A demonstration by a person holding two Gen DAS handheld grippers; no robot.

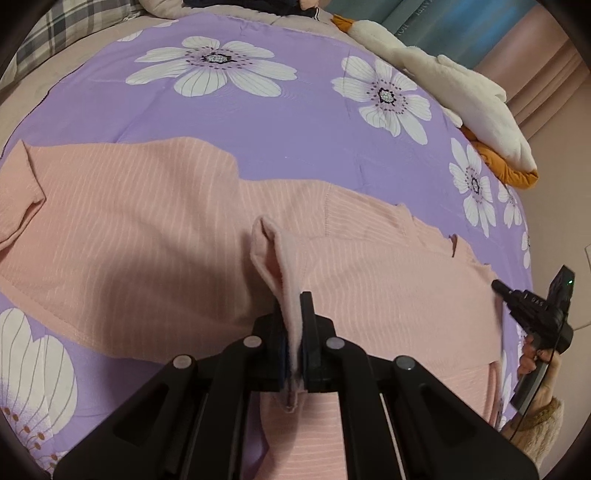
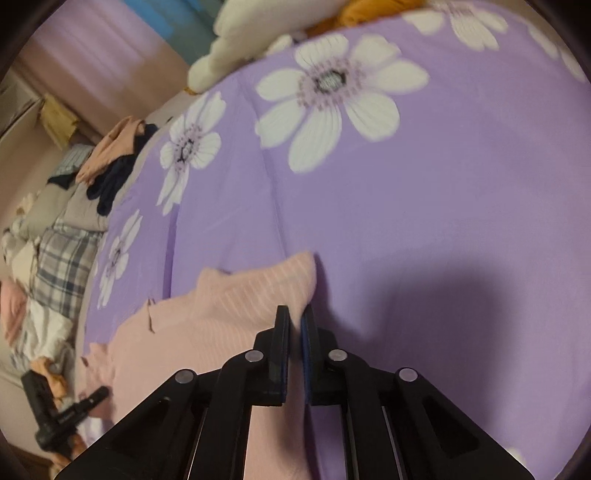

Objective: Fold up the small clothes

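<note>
Two hand-held grippers (image 1: pixel 295 314) (image 2: pixel 295 325) clamped on pink garment (image 1: pixel 147 221) edges, right seemingly at its corner; open purple bedspread (image 1: pixel 295 129) beyond.

A purple flowered sheet (image 1: pixel 295 122) covers the bed. A white and orange plush toy (image 1: pixel 461 99) lies at two o'clock, a plaid pillow (image 1: pixel 70 33) at eleven.

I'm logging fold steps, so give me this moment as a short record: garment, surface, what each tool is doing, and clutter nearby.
garment: pink striped top, spread flat
surface: purple floral bedsheet
left tool: shut on a raised fold of the top
right tool: shut on the top's edge
nearby: white and orange plush toy at the bed's edge; pile of clothes beyond the sheet
</note>
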